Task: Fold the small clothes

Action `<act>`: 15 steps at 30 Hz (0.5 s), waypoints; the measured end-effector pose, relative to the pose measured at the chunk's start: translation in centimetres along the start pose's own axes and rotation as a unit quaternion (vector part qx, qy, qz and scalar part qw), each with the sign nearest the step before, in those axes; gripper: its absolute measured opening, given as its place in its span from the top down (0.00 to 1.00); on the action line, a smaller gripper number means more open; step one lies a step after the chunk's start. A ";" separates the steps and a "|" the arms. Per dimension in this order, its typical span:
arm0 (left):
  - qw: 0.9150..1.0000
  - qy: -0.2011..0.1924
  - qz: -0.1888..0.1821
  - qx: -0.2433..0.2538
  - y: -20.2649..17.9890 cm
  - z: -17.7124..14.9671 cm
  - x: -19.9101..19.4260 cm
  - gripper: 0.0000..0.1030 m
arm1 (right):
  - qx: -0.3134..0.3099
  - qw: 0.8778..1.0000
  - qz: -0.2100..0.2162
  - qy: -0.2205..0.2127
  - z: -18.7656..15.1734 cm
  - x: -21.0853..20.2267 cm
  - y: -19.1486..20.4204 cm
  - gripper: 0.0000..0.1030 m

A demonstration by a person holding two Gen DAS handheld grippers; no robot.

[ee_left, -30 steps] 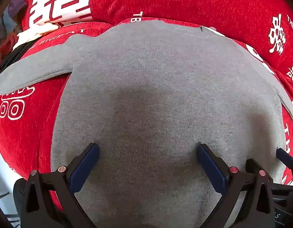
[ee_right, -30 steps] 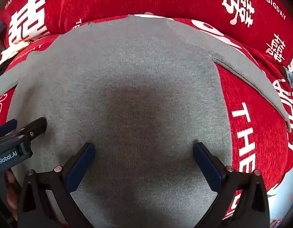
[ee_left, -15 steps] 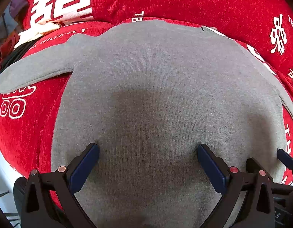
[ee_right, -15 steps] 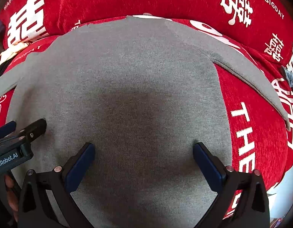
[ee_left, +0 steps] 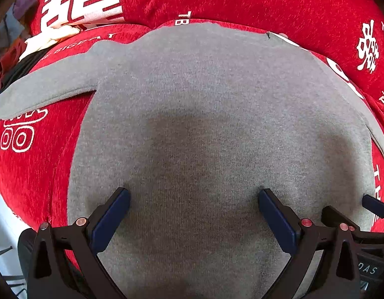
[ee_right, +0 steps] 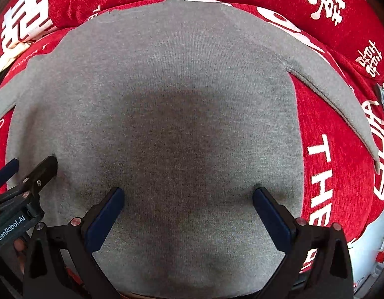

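Tongs [ee_left: 194,194] spread wide on grey sweater [ee_left: 204,114].

Both grippers: black plastic frames w/ triangular cut-outs, copper-red rivets, dark blue pads [ee_left: 109,220]. Left gripper [ee_right: 22,174] body reads "GenRobot.AI" in white. Right gripper [ee_left: 353,214] label blurred, maybe "DAS".

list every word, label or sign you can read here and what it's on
"GenRobot.AI": label on the left hand-held gripper body.
"THE": white print on the red cover, right of the grey top.
"BIGDA": partial, same cover, left wrist view.
"DAS": partial, on the right hand-held gripper.
Large white Chinese characters: decorative; I can't read them reliably.
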State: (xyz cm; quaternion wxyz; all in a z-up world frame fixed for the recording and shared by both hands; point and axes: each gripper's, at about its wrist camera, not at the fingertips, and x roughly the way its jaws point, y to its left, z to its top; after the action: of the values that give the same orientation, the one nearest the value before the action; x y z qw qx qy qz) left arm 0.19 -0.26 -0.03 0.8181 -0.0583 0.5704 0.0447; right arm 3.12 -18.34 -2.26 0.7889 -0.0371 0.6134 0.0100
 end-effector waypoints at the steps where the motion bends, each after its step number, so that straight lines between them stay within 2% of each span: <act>1: 1.000 0.000 0.000 -0.001 0.0 0.0 0.0 0.00 | 0.000 1.000 0.002 -0.005 -0.2 0.0 0.0 0.00; 9: 1.000 0.006 -0.001 0.001 0.0 0.2 0.1 0.00 | 0.005 0.998 -0.003 -0.056 -1.9 -0.5 0.2 0.00; 15: 1.000 0.003 -0.002 0.000 0.0 0.1 0.1 0.00 | 0.011 0.998 -0.004 -0.067 -2.0 -0.6 0.4 0.00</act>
State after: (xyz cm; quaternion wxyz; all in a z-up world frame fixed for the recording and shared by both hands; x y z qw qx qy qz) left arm 0.29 -0.20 -0.10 0.8162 -0.0590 0.5731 0.0430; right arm 1.04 -18.06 -2.19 0.8285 -0.0300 0.5592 0.0029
